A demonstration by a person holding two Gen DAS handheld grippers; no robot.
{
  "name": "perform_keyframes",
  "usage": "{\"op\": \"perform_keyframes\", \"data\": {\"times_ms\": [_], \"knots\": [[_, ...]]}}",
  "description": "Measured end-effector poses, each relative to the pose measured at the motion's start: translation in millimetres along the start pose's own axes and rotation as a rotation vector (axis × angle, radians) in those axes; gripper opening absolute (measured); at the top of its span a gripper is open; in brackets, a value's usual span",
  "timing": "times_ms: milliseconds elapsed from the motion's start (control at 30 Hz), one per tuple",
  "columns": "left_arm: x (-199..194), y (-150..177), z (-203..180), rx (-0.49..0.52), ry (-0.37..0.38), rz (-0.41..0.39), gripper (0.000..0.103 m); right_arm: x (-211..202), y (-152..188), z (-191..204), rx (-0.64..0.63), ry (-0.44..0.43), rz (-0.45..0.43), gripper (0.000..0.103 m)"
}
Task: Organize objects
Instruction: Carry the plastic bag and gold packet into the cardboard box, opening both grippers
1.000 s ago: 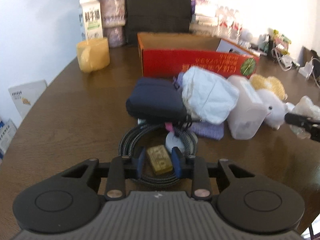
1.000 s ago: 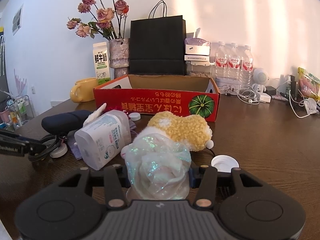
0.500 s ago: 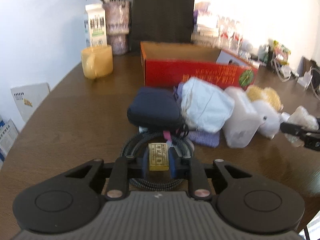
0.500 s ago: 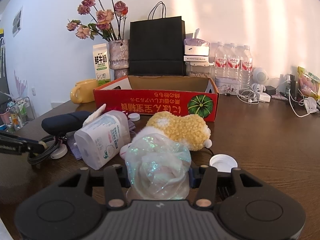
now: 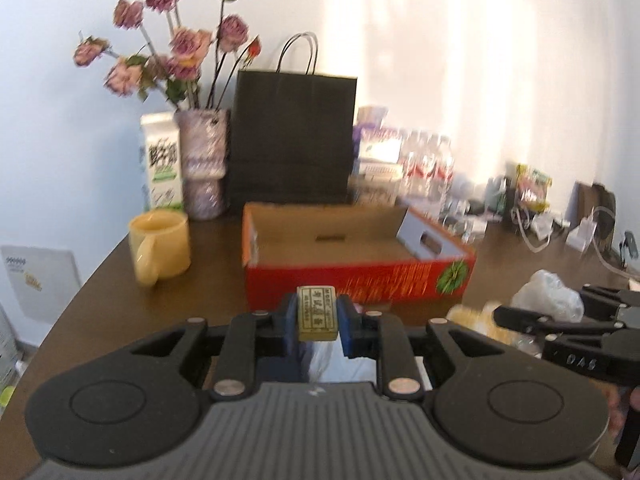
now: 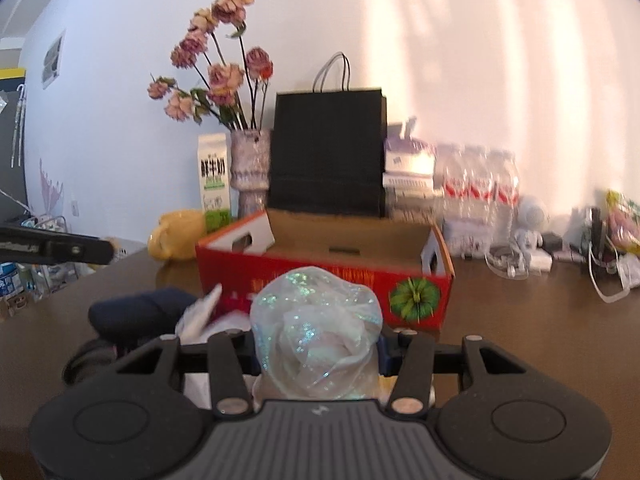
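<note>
My left gripper is shut on a small olive-gold printed block, held up in the air in front of the red cardboard box. The box is open on top and its brown floor looks bare. My right gripper is shut on a crumpled iridescent plastic bag, which fills the gap between its fingers. In the left wrist view that bag and the right gripper sit at the right, near the box's front corner. One left finger shows at the right wrist view's left edge.
A yellow mug, milk carton, flower vase and black paper bag stand behind and left of the box. Water bottles and cables crowd the back right. A navy pouch lies below left.
Both grippers have risen and tipped up toward the box. The left closed on the block and lifted it off the coiled cable. The right lifted the plastic bag above the plush toy and bottle.
</note>
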State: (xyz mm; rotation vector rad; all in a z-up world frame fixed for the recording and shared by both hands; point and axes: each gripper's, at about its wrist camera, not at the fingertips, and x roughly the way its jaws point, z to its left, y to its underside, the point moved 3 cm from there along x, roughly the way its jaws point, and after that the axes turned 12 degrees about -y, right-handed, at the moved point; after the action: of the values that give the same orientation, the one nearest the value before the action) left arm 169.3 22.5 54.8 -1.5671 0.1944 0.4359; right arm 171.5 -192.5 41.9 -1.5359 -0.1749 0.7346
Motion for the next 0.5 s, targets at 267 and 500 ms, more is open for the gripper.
{"op": "perform_keyframes", "data": {"times_ms": [267,500], "knots": [[39,-42,-23,-0.056,0.028,-0.060,0.022,38,-55,-16,-0.002,0.007,-0.063,0.047],[93,-72,-28,-0.123,0.022,-0.055,0.022,93,-92,-33,0.017,0.017,-0.066,0.047]]}}
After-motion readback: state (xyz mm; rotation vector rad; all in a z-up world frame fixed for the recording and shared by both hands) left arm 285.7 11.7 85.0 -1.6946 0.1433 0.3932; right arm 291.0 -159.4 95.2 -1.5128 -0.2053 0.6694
